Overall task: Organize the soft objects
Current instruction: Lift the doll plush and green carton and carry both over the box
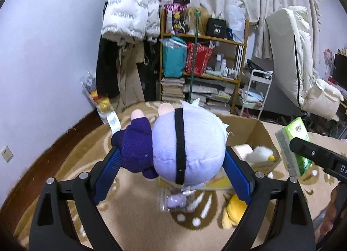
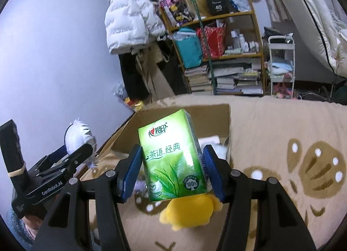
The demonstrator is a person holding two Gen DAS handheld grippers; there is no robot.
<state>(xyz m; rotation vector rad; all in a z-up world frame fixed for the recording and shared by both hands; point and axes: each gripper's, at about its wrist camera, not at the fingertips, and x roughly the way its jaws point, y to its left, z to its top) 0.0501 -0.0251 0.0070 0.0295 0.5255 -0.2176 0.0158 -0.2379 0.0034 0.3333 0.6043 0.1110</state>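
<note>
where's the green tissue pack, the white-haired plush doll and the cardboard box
green tissue pack (image 2: pixel 173 160), right wrist view, printed front
white-haired plush doll (image 1: pixel 188 149), left wrist view, pale head
brown cardboard box (image 1: pixel 253 129), left wrist view, inner wall

So my left claw has the plush doll between its pads, my right claw has the tissue pack. Cardboard box sits right behind both on the rug, yellow plush lies under the pack, shelf against the back wall.
</note>
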